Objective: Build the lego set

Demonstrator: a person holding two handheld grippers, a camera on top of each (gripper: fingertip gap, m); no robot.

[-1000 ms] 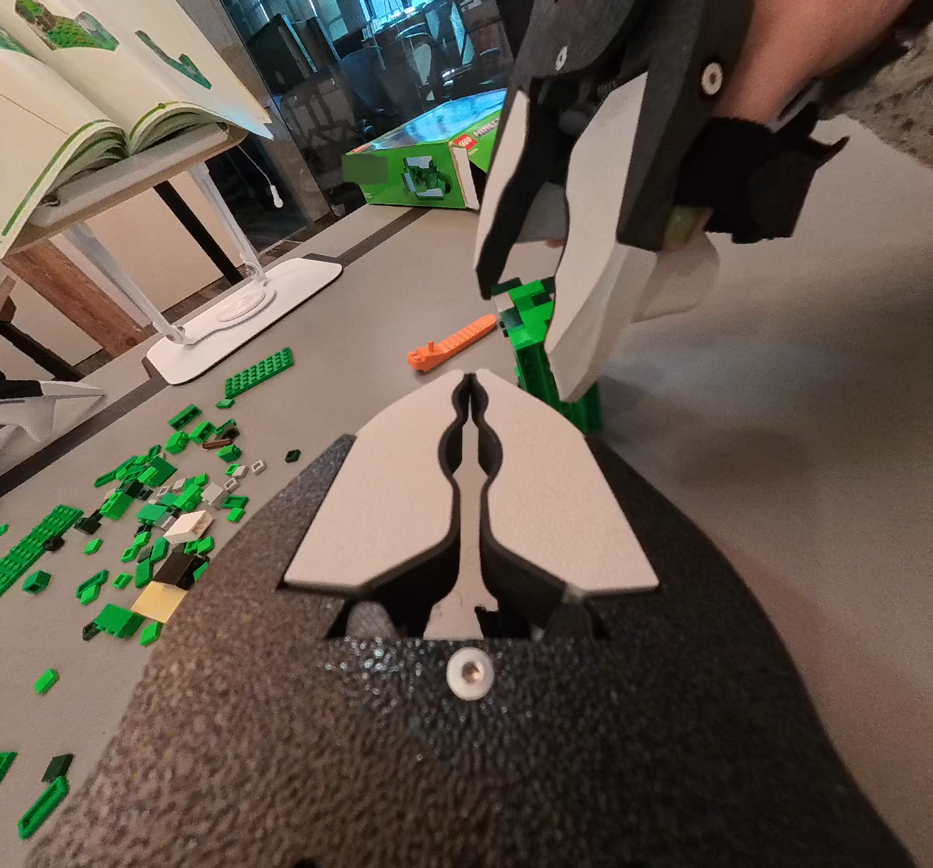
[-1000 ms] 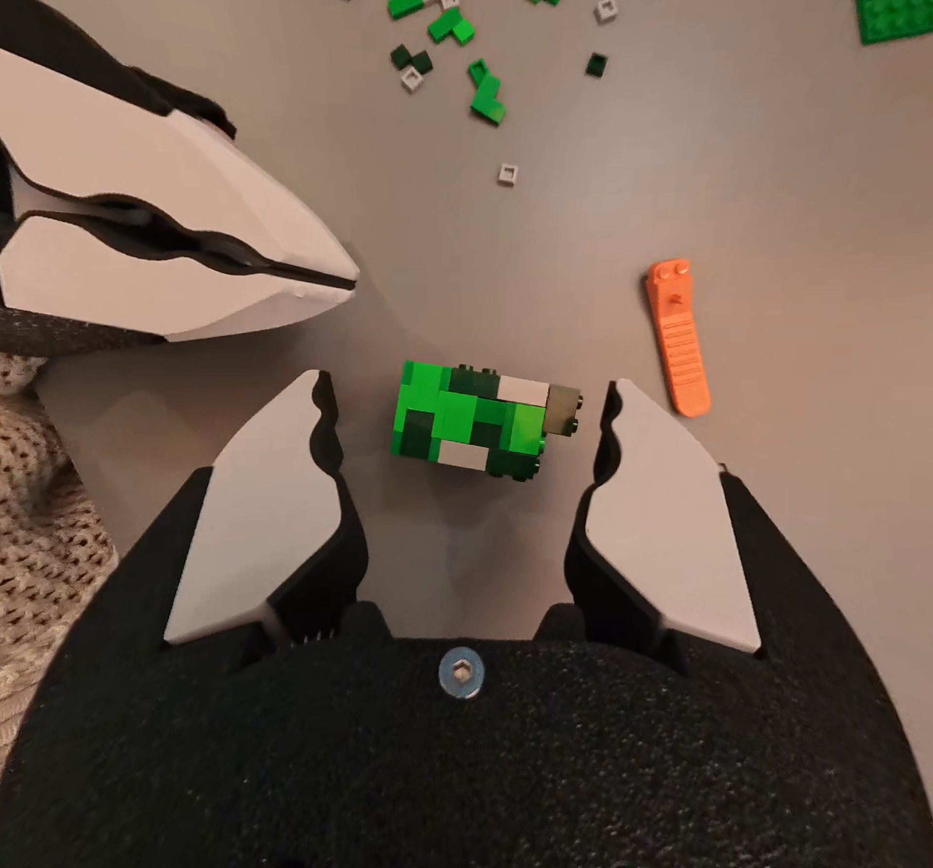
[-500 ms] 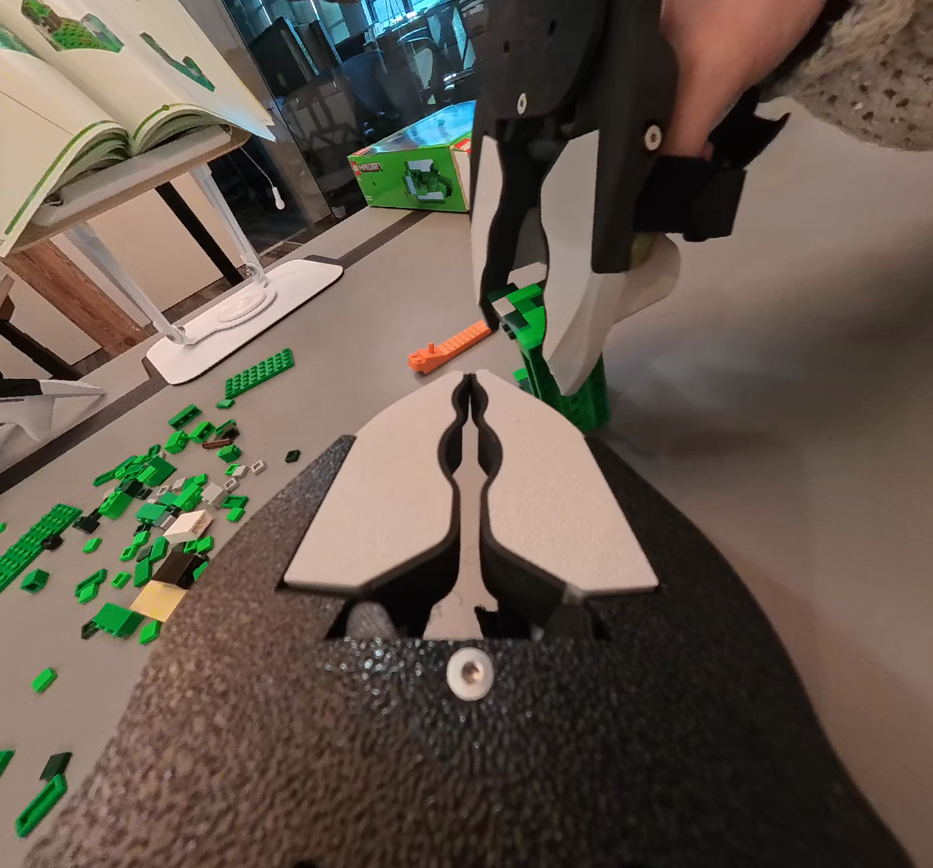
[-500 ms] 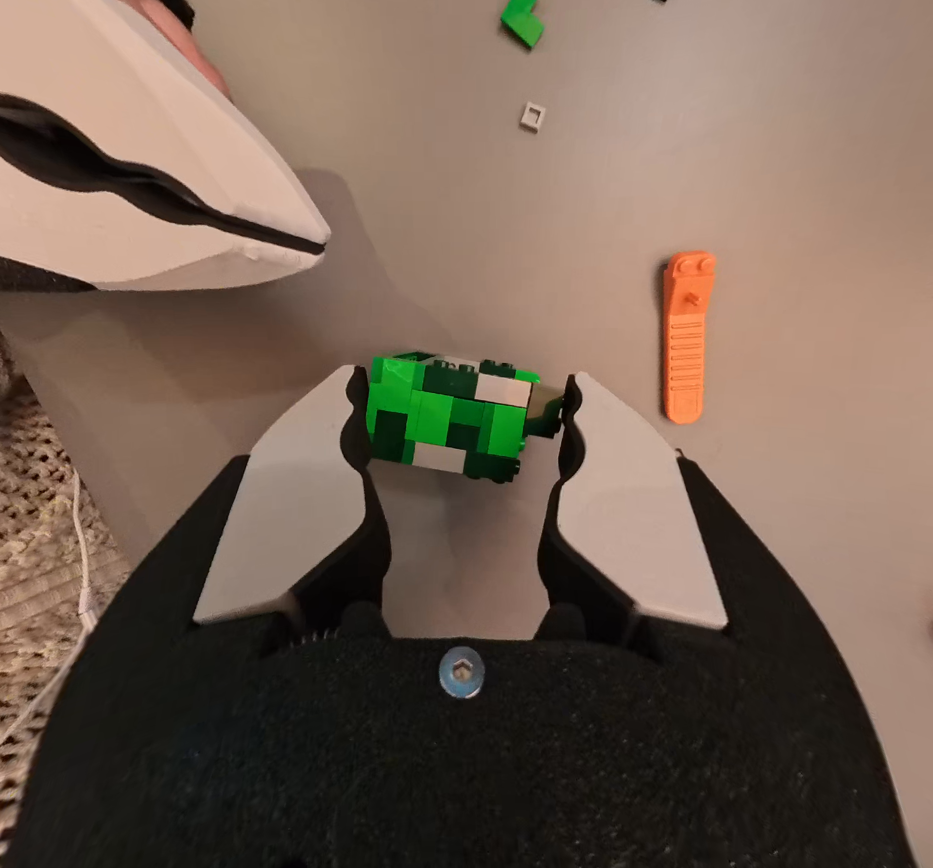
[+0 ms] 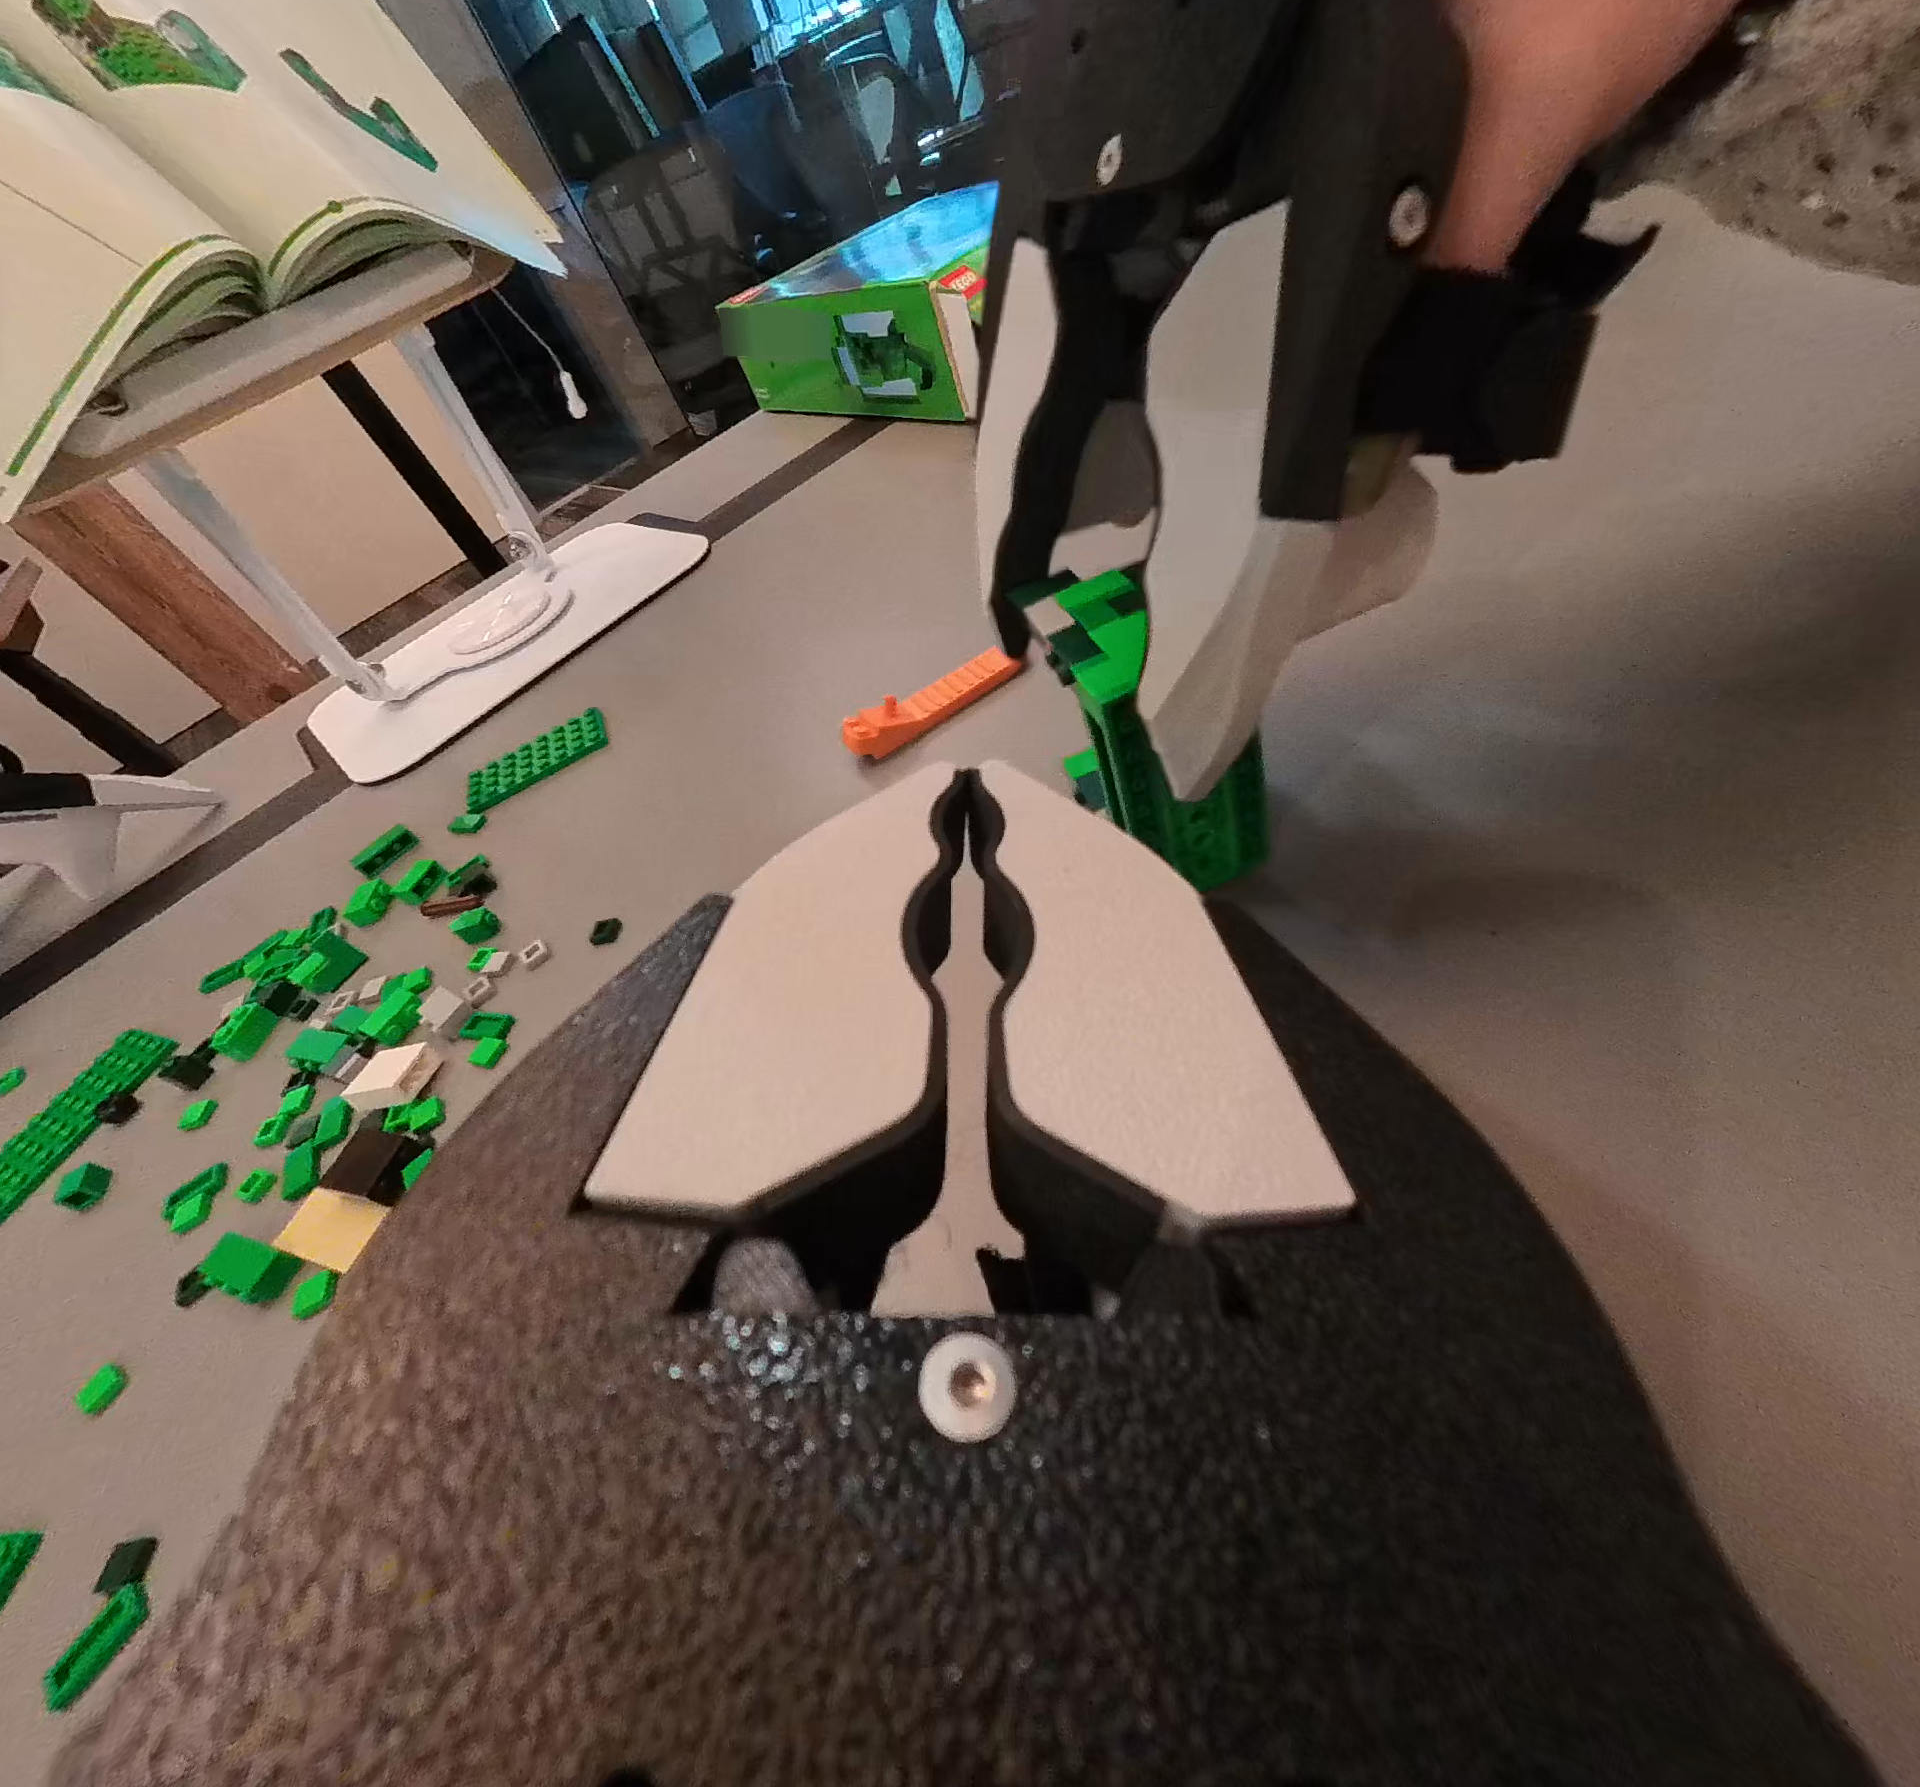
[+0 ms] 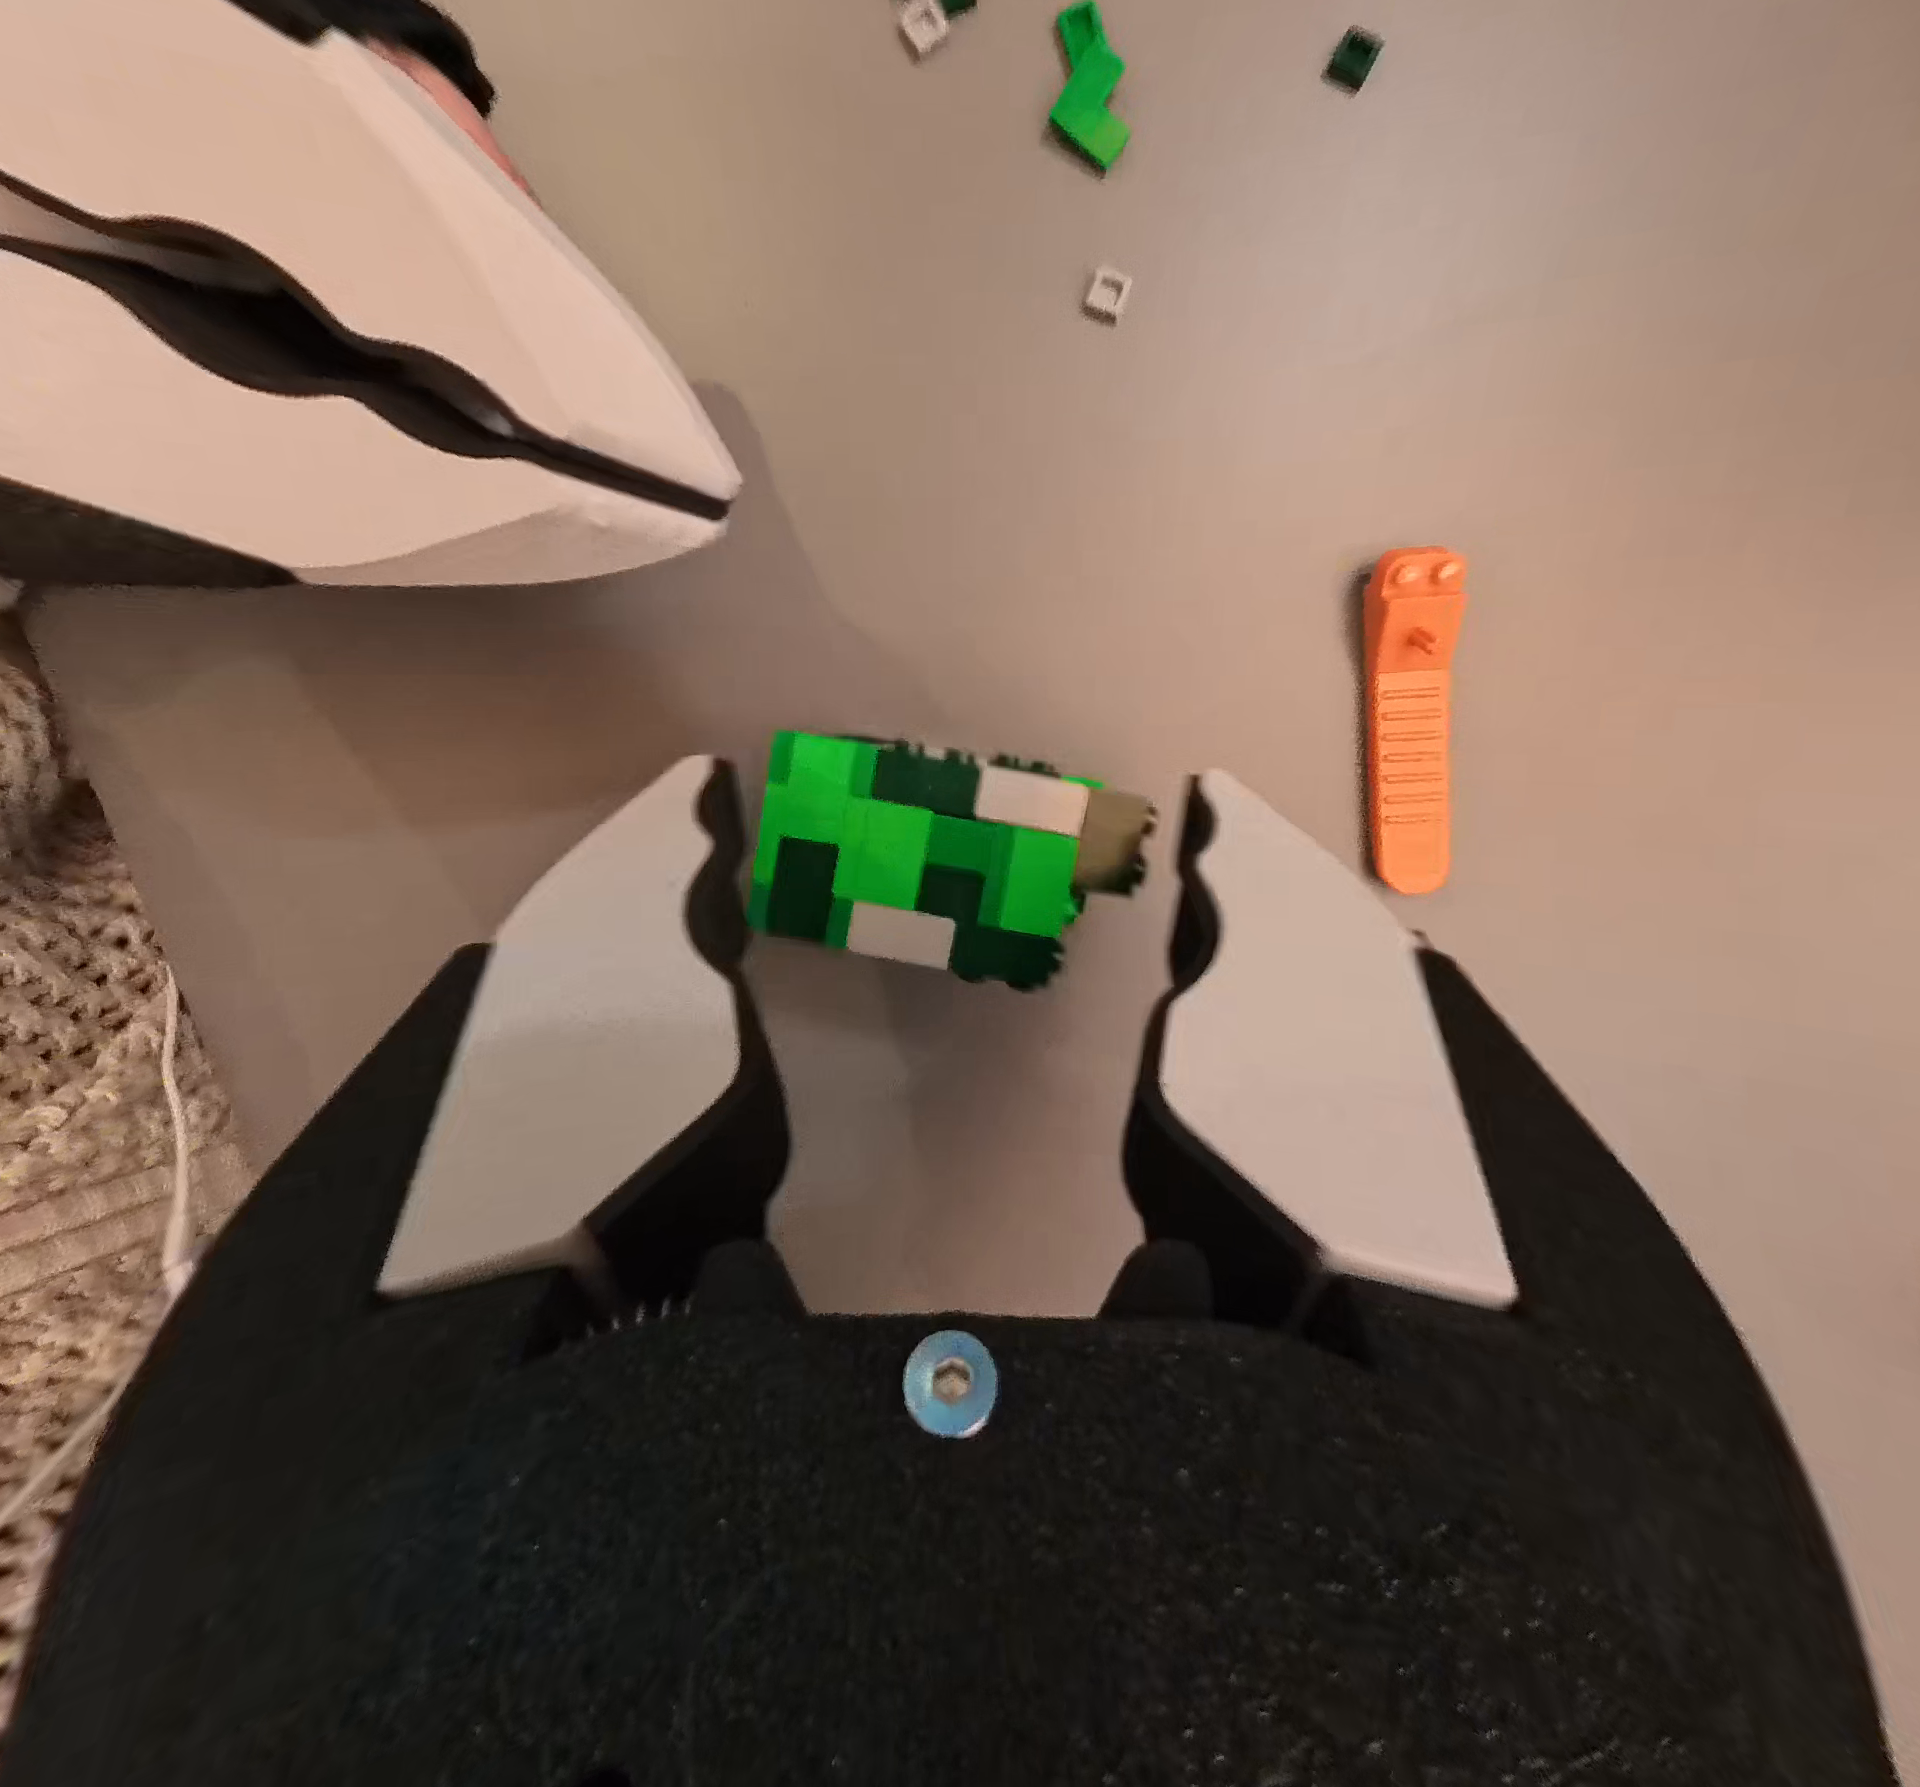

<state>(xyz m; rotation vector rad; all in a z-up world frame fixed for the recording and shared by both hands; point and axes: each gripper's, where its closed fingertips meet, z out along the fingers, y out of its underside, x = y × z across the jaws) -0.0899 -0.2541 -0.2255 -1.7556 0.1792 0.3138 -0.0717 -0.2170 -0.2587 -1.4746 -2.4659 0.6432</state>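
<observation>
A green brick tower (image 6: pixel 914 864) with white and dark green patches stands on the grey table (image 6: pixel 1039 490). My right gripper (image 6: pixel 956 781) points down over its top with one finger on each side. Its left finger touches the tower and a thin gap shows at the right finger. In the left wrist view the right gripper (image 5: pixel 1107 714) straddles the upper part of the tower (image 5: pixel 1205 823). My left gripper (image 5: pixel 966 776) is shut and empty, its tips just left of the tower's base. It also shows in the right wrist view (image 6: pixel 717 501).
An orange brick separator (image 6: pixel 1413 719) lies right of the tower. Loose green, white and dark bricks (image 5: pixel 332 1010) and a green plate (image 5: pixel 535 761) lie at the left. An open instruction book (image 5: pixel 208 127) sits on a white stand (image 5: pixel 509 636). A green box (image 5: pixel 862 345) lies at the back. The left gripper's tips are roughly 6 centimetres from the right gripper's. The right tips stand about 7 centimetres off the orange brick separator (image 6: pixel 1413 719). My left wrist view (image 5: pixel 936 698) looks at it from another angle.
My right gripper has come down over the tower and narrowed its jaws from wide open to close around it. My left gripper has stayed shut in place.
</observation>
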